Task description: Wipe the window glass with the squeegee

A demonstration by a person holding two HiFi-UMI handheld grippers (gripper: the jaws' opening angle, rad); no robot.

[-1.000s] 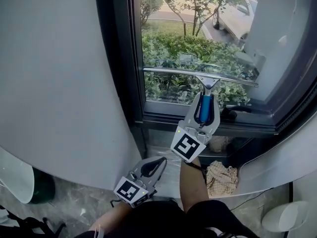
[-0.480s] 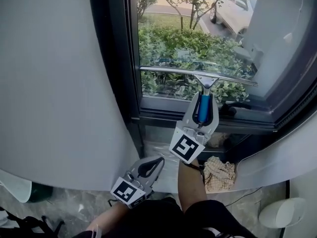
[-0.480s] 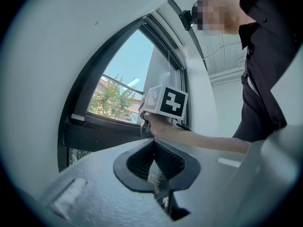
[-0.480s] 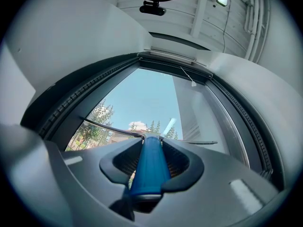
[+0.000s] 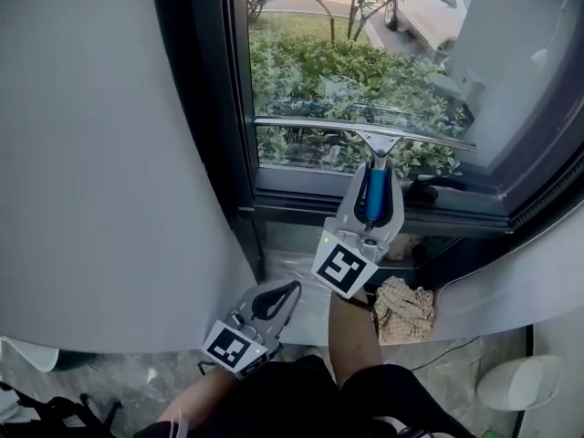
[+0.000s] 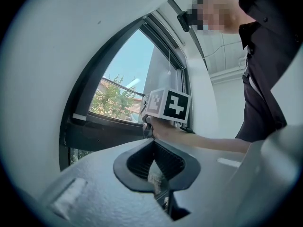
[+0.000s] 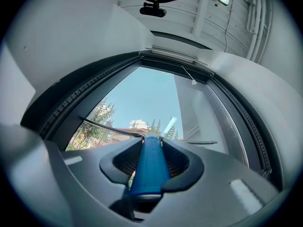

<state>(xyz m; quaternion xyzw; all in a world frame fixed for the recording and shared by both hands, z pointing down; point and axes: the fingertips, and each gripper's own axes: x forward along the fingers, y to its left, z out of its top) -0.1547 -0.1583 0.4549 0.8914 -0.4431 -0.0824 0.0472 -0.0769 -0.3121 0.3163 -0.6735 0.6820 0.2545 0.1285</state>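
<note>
Blue-handled squeegee is pointing up the glass, blade level; your right gripper is clamping it, left gripper's fingers touching.

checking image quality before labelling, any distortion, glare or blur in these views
Head view: sharp, even daylight, reflections on the window glass, squeegee crisp. Left gripper view: heavy fisheye bending, dark corners, mosaic patch at top. Right gripper view: same fisheye, window frame bowed.

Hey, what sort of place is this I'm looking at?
Probably a ground-floor room, seen from indoors beside a dark-framed window: shrubs and a parked car lie just outside the glass, and white walls flank it.
</note>
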